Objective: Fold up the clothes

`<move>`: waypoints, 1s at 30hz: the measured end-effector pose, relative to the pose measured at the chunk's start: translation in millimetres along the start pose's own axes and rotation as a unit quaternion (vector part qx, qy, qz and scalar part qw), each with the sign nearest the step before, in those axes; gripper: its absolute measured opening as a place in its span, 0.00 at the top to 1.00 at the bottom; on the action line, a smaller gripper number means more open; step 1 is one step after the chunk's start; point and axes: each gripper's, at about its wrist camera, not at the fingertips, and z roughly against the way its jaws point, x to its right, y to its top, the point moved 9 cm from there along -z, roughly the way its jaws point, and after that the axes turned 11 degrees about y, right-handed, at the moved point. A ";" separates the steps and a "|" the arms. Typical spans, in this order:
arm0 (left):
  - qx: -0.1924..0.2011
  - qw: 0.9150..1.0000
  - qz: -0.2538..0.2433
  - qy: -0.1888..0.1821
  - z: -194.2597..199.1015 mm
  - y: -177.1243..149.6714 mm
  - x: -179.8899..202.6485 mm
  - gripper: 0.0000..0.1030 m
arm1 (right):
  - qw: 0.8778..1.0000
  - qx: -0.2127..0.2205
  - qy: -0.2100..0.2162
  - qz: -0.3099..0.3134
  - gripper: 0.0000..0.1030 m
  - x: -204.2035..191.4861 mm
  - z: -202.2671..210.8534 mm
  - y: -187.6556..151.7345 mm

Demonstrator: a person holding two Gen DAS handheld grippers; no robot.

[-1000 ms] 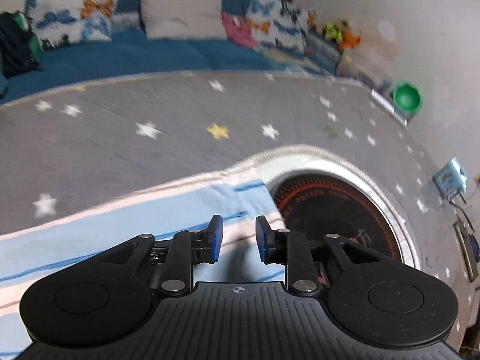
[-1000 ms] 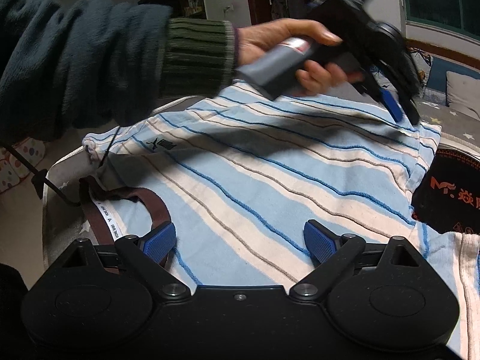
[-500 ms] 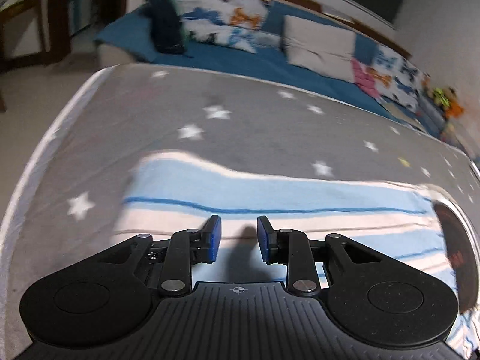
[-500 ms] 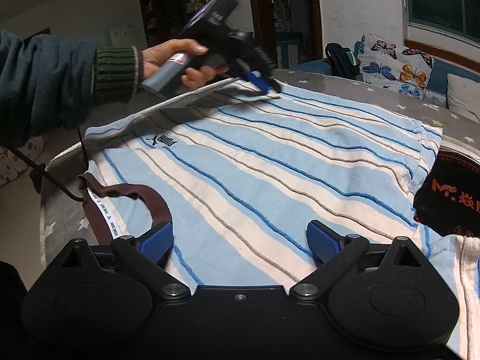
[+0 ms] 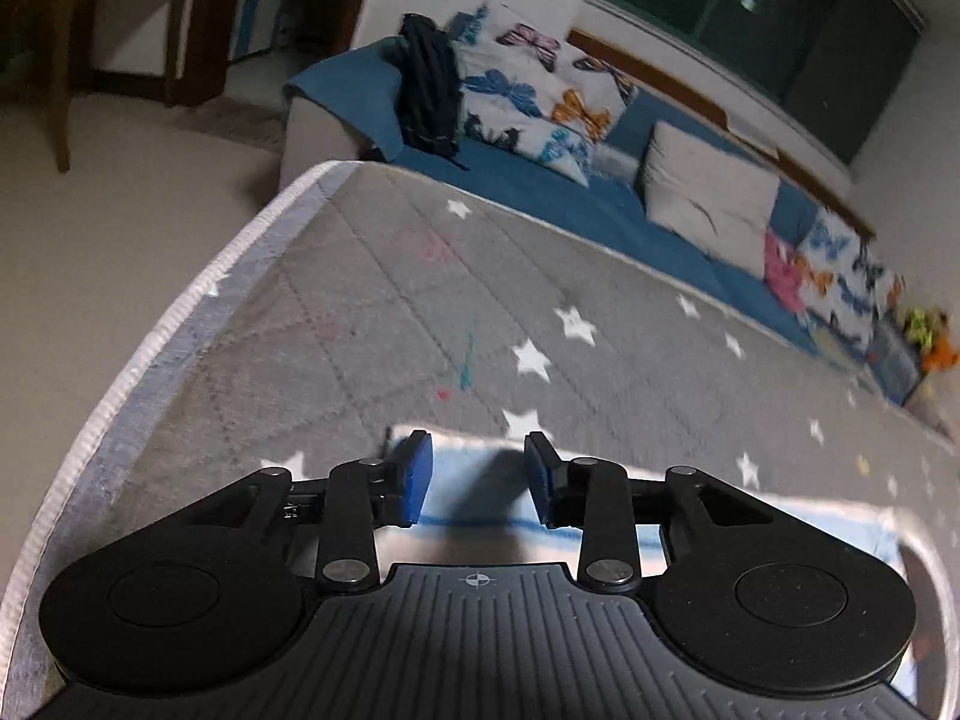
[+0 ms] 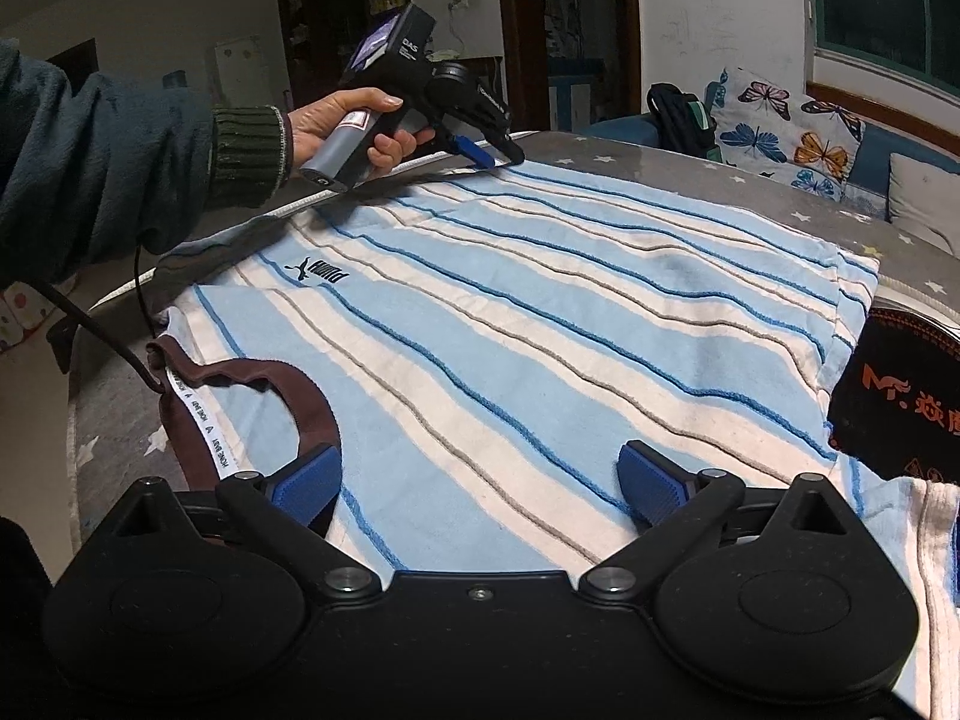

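Observation:
A light-blue and white striped shirt [image 6: 540, 330] lies spread flat on the grey star-patterned table cover [image 6: 750, 192], its brown collar [image 6: 300, 402] nearest me. My right gripper [image 6: 477, 474] hovers low over the shirt beside the collar, its jaws wide and still opening, with nothing pressed between them. A hand [image 6: 348, 126] holds my left gripper [image 6: 489, 153] at the shirt's far left corner. In the left wrist view the left gripper [image 5: 478, 468] is opening; the shirt's edge [image 5: 828, 525] lies under and between the pads, which do not press on it.
A black round thing with orange lettering [image 6: 900, 396] lies on the table against the shirt's right side. The table's white-piped edge [image 5: 198, 312] runs close on the left, with floor beyond it. Behind stands a blue sofa [image 5: 528, 180] with butterfly cushions and a dark bag [image 5: 429, 90].
The left gripper swept along the shirt's far edge from the right end to the left corner, rolled, and its jaws spread wider. The right gripper stayed put, its jaws slightly wider.

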 end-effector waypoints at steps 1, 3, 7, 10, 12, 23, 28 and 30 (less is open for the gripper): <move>0.003 1.000 0.005 -0.006 4.0 1.2 -1.0 0.68 | 1.000 -0.001 -0.001 0.001 0.02 -0.2 -0.3 -0.1; 0.008 1.000 0.004 -0.017 12.5 0.6 -1.1 0.69 | 1.000 0.000 -0.002 0.000 0.02 -0.2 -0.7 0.0; 0.007 0.999 -0.027 -0.045 28.5 -12.9 7.5 0.70 | 1.000 0.000 -0.004 -0.002 0.01 0.5 -1.8 0.4; -0.003 0.997 -0.076 -0.004 13.6 -26.1 12.6 0.75 | 1.000 -0.004 -0.007 0.001 0.01 0.1 -3.3 0.5; 0.005 0.998 -0.063 -0.008 14.1 -25.9 11.0 0.75 | 1.000 -0.005 -0.008 0.001 0.01 0.0 -3.6 0.6; -0.011 0.997 0.051 -0.061 -2.2 -6.8 -13.5 0.94 | 1.000 -0.009 -0.013 0.003 0.00 -1.1 -6.6 1.3; 0.095 0.993 -0.041 -0.059 43.5 -12.5 13.5 0.96 | 1.000 -0.011 -0.015 0.004 0.00 -0.9 -6.6 1.2; 0.128 0.982 -0.116 -0.074 74.0 -29.6 38.8 0.97 | 1.000 -0.011 -0.015 0.004 0.00 -0.7 -7.1 1.4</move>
